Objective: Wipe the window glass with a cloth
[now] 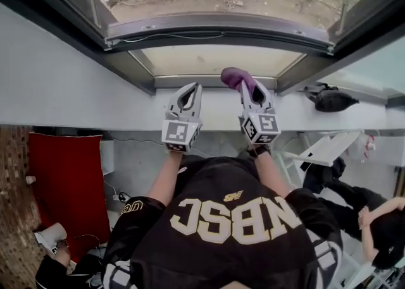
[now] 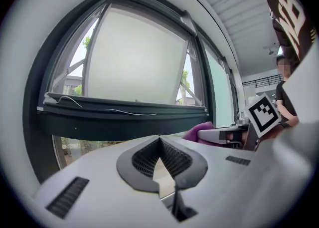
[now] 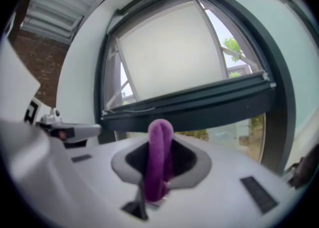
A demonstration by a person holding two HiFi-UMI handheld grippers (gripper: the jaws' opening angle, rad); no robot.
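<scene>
The right gripper (image 1: 252,92) had its jaws clamped on a folded purple cloth (image 3: 159,157), whose rounded fold poked out past the tips. It was raised toward the window glass (image 3: 172,52), with no contact visible. The left gripper (image 2: 160,144) had its jaws together and held nothing. The cloth looked soft, light and limp, likely best gripped by its bunched fold.

wore my black jersey (image 1: 221,243), big cream block letters, short sleeves, left gripper (image 1: 191,88) and right gripper (image 1: 248,86) were pale grey, black-and-white marker cubes on both
</scene>
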